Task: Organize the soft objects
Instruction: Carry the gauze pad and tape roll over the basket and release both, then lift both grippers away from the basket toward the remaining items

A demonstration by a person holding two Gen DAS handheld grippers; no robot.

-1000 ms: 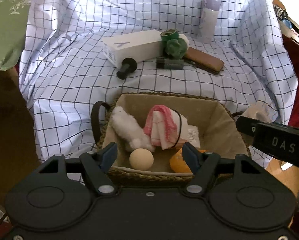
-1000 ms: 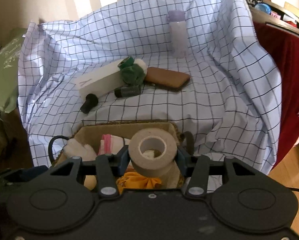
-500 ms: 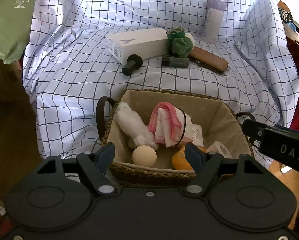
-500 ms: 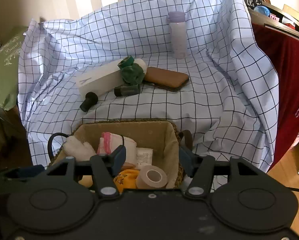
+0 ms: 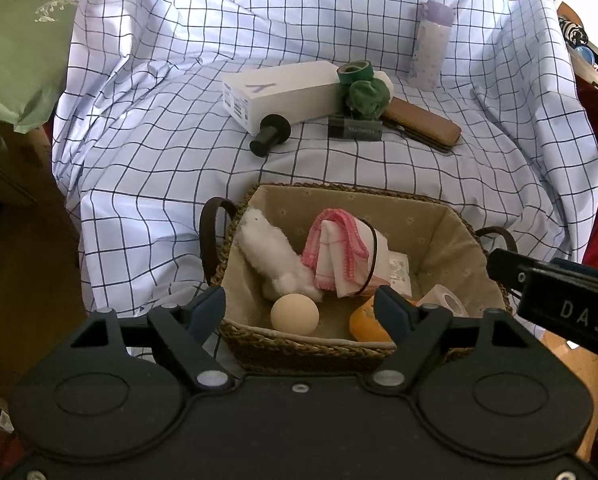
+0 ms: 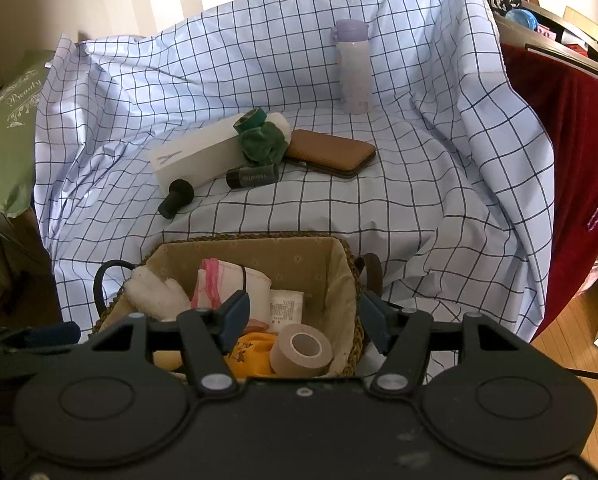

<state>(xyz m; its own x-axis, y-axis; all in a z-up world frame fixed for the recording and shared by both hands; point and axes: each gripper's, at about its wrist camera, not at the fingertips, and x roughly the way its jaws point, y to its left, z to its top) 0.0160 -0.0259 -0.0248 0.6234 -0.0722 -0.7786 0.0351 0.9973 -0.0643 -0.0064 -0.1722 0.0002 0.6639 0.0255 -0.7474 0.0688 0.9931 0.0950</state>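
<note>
A woven basket [image 5: 439,232] with a beige liner stands on the checked cloth just below both grippers. In it lie a white fluffy cloth [image 5: 271,248], a pink-edged folded cloth [image 5: 339,248], a beige ball [image 5: 294,314], an orange soft thing [image 5: 365,322] and a beige tape roll [image 6: 301,350]. My left gripper [image 5: 299,306] hovers over the basket's near rim, its jaws opening with nothing held. My right gripper [image 6: 305,312] hangs above the basket's right end, jaws opening, the tape roll lying loose below them. A green fabric bundle [image 6: 263,142] rests farther back.
Behind the basket lie a white box [image 5: 283,92], a black cylinder [image 5: 269,134], a dark tube [image 5: 355,131], a brown case [image 5: 423,126] and a green tape roll [image 5: 353,70]. A lilac bottle [image 5: 429,46] stands at the back. Red fabric [image 6: 571,160] hangs on the right.
My right gripper let go of the beige tape roll, which dropped into the basket's right corner. Both grippers' jaws have spread wider. Neither hand has shifted.
</note>
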